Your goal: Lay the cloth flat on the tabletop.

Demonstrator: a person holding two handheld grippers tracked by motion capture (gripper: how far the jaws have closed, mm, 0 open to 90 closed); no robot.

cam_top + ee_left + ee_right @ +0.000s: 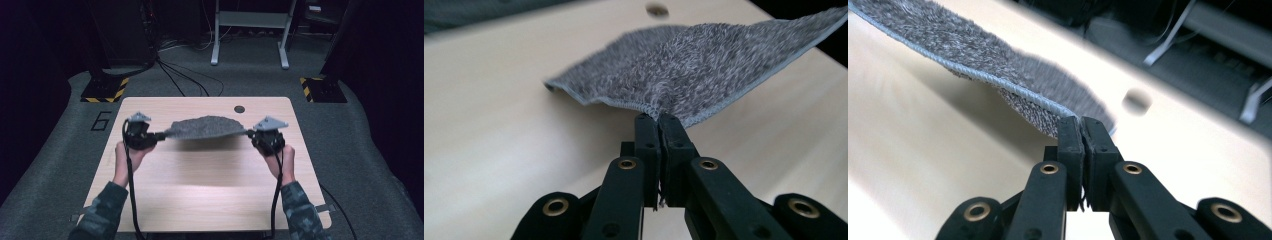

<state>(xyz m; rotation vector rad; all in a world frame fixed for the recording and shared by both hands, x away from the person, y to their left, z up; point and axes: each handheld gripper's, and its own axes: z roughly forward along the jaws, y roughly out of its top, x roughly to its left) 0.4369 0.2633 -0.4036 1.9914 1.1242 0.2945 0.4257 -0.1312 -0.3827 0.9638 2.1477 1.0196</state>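
Grey terry towel is held up off the table, stretched between both tools, sitting just past table centre toward 12 o'clock in the high view. Its near edge runs roughly straight from tool to tool, the far edge bulges up and away; a soft shadow lies on the table under it. Pile looks mottled grey with a lighter stitched hem.

Left tool is at 9 o'clock of the towel, jaws clamped tight on its left corner. In the left gripper view the left tool pinches the hem, and the towel fans out from there toward 1 o'clock, above the table.

Right tool is at 3 o'clock of the towel, jaws likewise closed on the right corner. In the right gripper view the right tool bites the hem, with the towel running off toward 10 o'clock, clear of the table.

A small round hole in the table sits at 1 o'clock of the towel, near the far edge. Camo-patterned sleeves enter from 6 o'clock. A black cable trails from each tool back toward the person. Beyond the table: grey carpet, a "6" marked on the floor at 10 o'clock.
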